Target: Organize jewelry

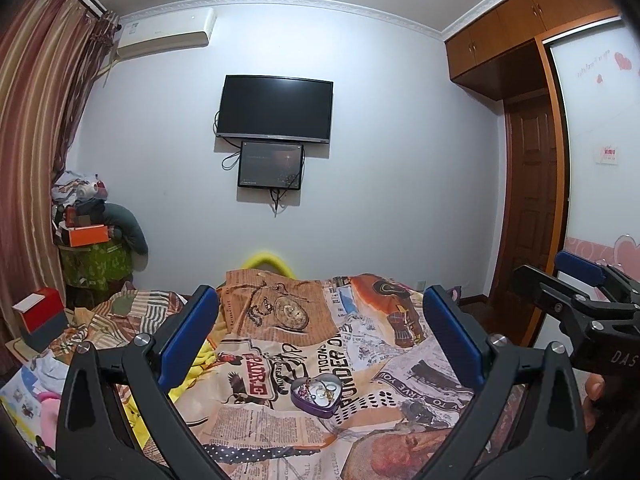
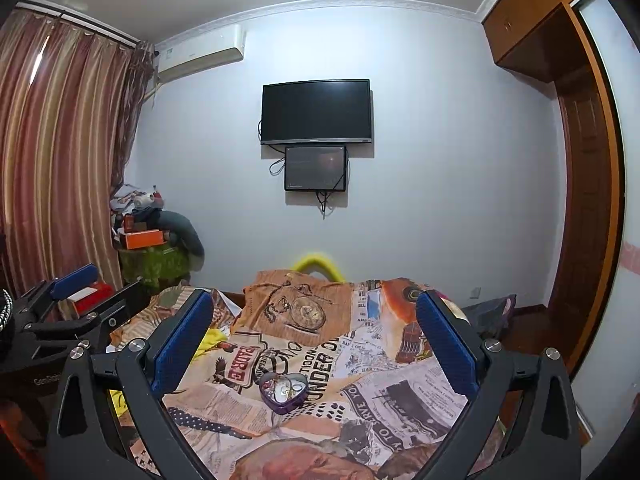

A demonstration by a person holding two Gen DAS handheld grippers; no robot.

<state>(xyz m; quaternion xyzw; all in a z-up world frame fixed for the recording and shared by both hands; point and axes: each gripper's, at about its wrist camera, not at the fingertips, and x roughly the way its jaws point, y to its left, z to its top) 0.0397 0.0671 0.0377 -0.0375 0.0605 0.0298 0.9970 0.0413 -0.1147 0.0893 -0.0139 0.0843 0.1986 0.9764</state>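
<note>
A small purple heart-shaped tin (image 1: pixel 313 403) lies open on the bed cover. Inside it are a few rings and small pieces of jewelry, too small to tell apart. In the left wrist view my left gripper (image 1: pixel 320 298) is open and empty, held above and short of the tin. My right gripper (image 1: pixel 557 277) shows at the right edge with its fingers apart. In the right wrist view the same tin (image 2: pixel 280 405) sits low between the blue pads of my open, empty right gripper (image 2: pixel 315 300). There my left gripper (image 2: pixel 100 286) shows at the left edge.
The bed cover (image 1: pixel 360 352) has a newspaper and pocket-watch print. A red and white box (image 1: pixel 38 312) stands at the bed's left side. Boxes and clothes (image 1: pixel 86 232) are piled in the corner by the striped curtain (image 1: pixel 36 140). A TV (image 1: pixel 276 108) hangs on the far wall. A wooden wardrobe (image 1: pixel 532 184) is on the right.
</note>
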